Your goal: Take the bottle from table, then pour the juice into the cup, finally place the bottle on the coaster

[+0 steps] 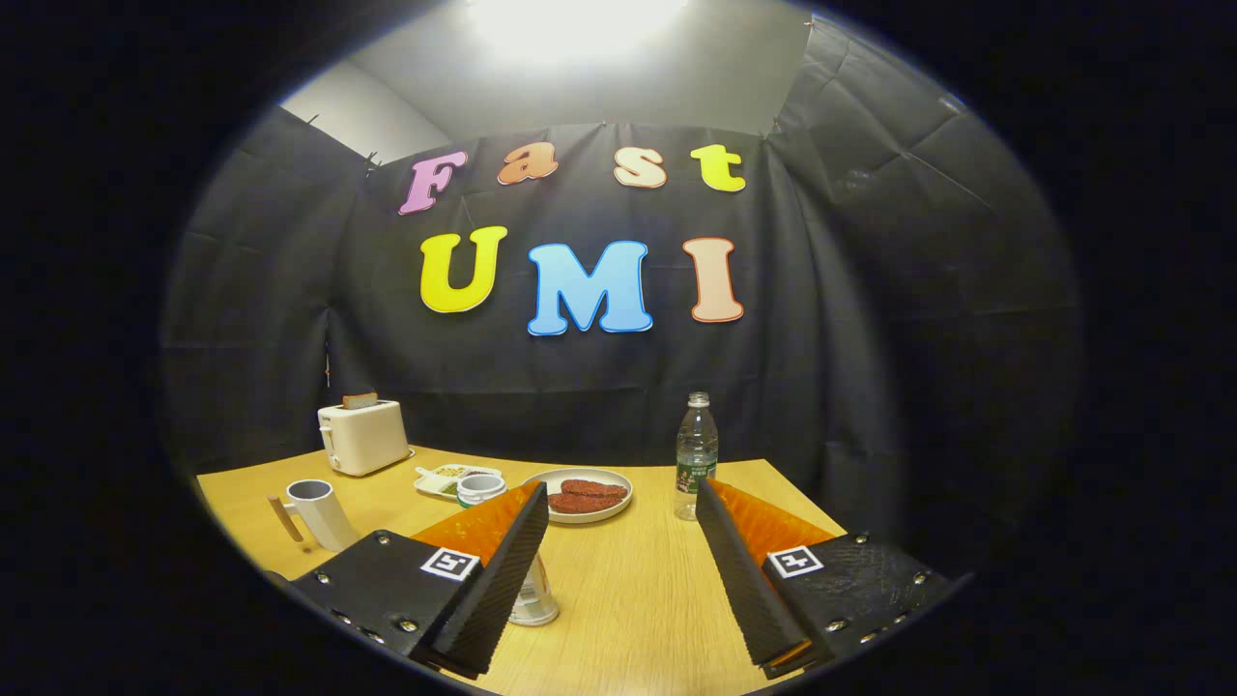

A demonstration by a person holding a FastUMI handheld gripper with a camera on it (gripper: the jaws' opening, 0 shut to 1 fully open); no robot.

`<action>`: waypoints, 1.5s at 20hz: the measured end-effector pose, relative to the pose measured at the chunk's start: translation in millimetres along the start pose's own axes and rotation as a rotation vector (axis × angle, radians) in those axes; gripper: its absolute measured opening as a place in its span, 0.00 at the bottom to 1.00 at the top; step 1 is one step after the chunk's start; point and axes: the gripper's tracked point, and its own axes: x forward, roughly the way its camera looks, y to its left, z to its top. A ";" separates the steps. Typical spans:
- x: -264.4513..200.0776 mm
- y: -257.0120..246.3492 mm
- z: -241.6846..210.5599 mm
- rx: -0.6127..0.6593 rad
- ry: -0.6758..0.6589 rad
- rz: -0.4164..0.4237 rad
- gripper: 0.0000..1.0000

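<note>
I held gripper released, fingers wide apart above wooden bench. Clear plastic bottle stood upright just beyond right finger. Grey mug with wooden handle sat far left, near white toaster.

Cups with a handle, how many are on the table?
1. The cup stands near the toaster, beyond the open fingers. A glass-like thing sits partly hidden behind one finger; its shape is unclear.

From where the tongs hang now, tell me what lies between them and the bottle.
Only bare table; the open tongs have the bottle just beyond their right finger in the gripper view.
</note>
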 end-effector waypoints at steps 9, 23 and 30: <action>4.5 49.7 -7.9 -0.012 0.041 0.077 0.93; 34.7 84.1 -78.7 -0.014 0.152 0.122 0.93; 44.1 100.7 -101.4 -0.001 0.184 0.140 0.93</action>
